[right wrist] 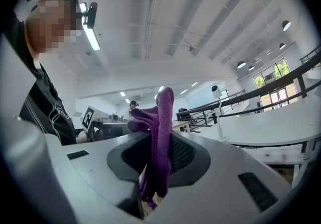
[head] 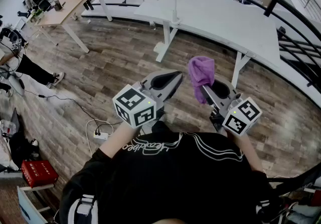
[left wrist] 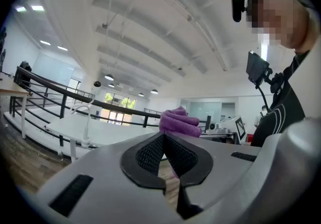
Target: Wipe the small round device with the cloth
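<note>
The right gripper (head: 210, 92) pinches a purple cloth (head: 200, 70) in its fingers, while the left gripper (head: 173, 80) beside it has fingers closed and empty.

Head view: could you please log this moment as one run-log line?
left gripper: shut, empty | right gripper: shut on purple cloth | cloth: in the air, short of white table | wiping: not yet begun

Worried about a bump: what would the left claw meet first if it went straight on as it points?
Probably the purple cloth in the right claw; depth is unclear.
</note>
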